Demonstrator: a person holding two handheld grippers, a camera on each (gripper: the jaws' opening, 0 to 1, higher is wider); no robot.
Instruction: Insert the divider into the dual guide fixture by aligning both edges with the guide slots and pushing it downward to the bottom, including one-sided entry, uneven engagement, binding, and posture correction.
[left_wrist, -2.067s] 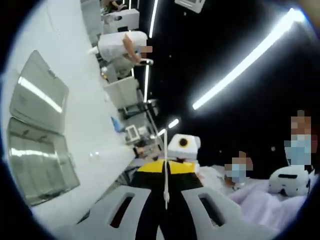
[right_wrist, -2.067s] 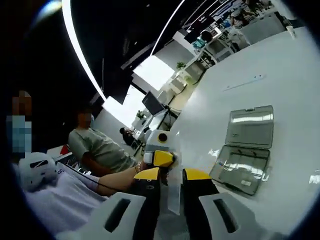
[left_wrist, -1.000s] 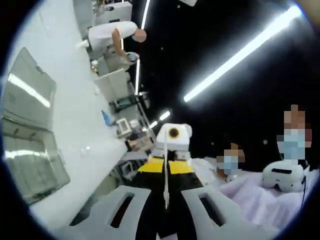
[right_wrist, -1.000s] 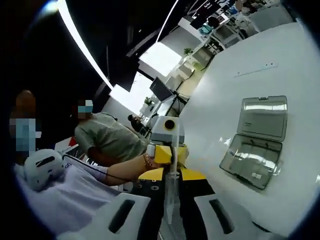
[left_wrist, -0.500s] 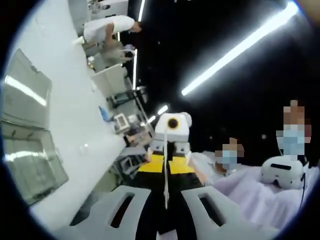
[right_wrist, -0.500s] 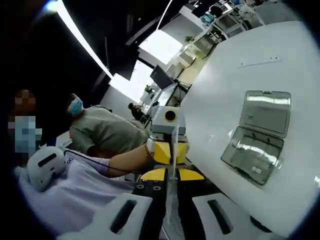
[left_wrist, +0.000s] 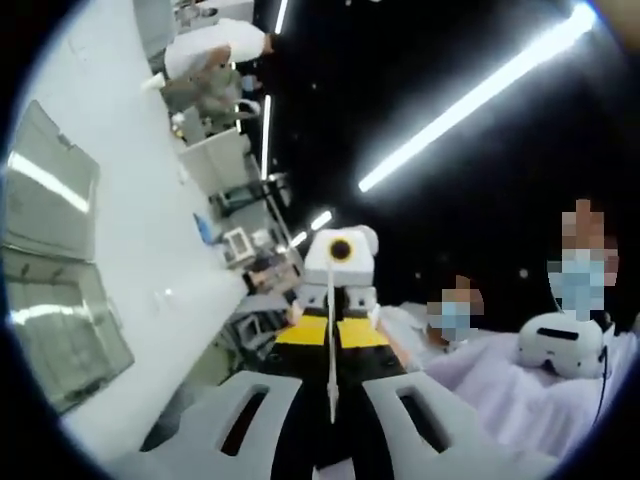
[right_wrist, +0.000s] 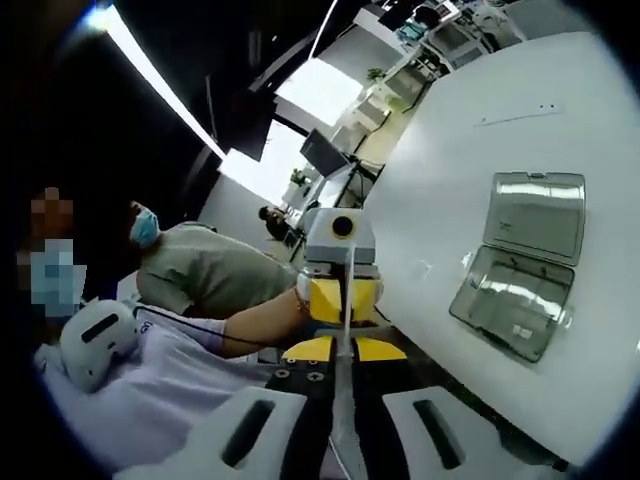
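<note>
Left gripper view: left claw (left_wrist: 331, 400) pinching near edge of thin divider (left_wrist: 331, 345), seen edge-on; other claw (left_wrist: 340, 262) drawing closer at far end. Open case (left_wrist: 50, 260) lying left on worktop (left_wrist: 150, 230).

Right gripper view: right claw (right_wrist: 342, 425) pinching divider (right_wrist: 346, 330); case (right_wrist: 520, 265) sliding right. Divider being carried aloft, insertion not yet started.

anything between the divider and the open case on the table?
Nothing visible. The divider is pinched edge-on between both hand-held grippers, off the white table. The clear case lies open, lid back; only bare tabletop separates them.
</note>
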